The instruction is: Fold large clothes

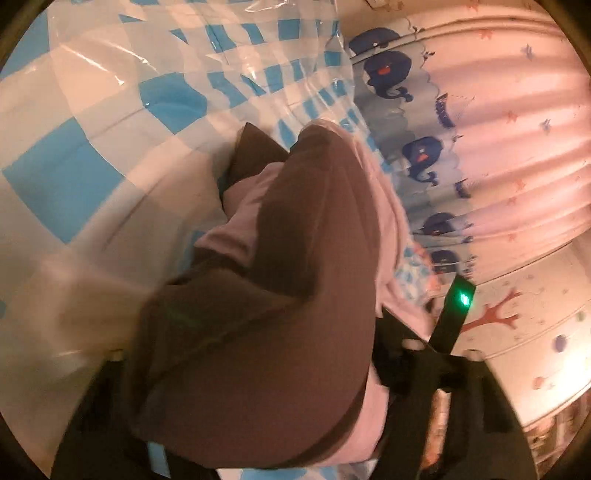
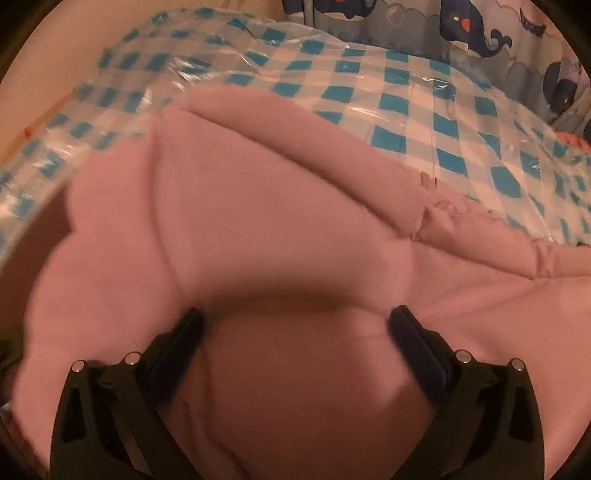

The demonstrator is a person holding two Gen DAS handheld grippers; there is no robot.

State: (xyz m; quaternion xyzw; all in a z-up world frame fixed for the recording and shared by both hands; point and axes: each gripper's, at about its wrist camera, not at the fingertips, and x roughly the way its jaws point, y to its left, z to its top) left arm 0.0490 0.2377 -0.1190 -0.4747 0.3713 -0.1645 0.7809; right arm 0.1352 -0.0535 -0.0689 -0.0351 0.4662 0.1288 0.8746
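A large pink garment lies on a table with a blue and white checked cloth. My right gripper is open, its two black fingers wide apart and resting on the pink fabric. In the left wrist view the garment hangs in dark, shadowed folds right over my left gripper and covers its fingertips; only one black finger with a green light shows at the right. The fabric seems lifted above the checked cloth.
A clear plastic sheet covers the checked cloth. A curtain with dark blue whales hangs beyond the table, also in the right wrist view. A wall with a red tree print stands at the right.
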